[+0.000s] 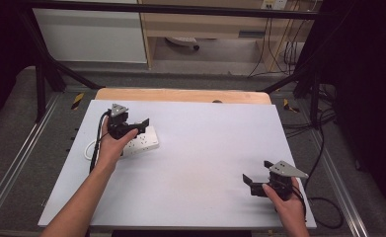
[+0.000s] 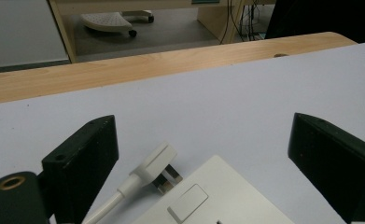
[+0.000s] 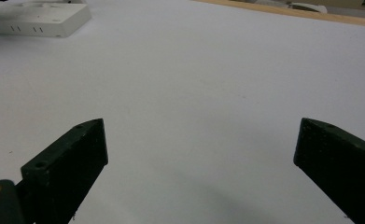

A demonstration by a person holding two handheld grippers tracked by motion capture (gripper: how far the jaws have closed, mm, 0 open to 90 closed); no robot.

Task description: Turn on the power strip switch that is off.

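Hovering over the power strip (image 1: 140, 140), the left gripper (image 1: 142, 125) has its jaws spread wide with nothing between them.

In the left gripper view the jaws stand well apart at either side of the strip's (image 2: 217, 196) near end, where a white plug (image 2: 157, 161) on its cord (image 2: 108, 205) lies just beside the strip's corner, prongs toward it; whether the jaws touch the strip I cannot tell. The strip lies on the left, far part of the white table (image 1: 205, 163), with its cord looped off to the left. The right gripper (image 1: 256, 178) is also wide open and holds nothing, low over bare table near the right front corner, well apart from the strip (image 3: 35, 21), which shows far off in the right gripper view.
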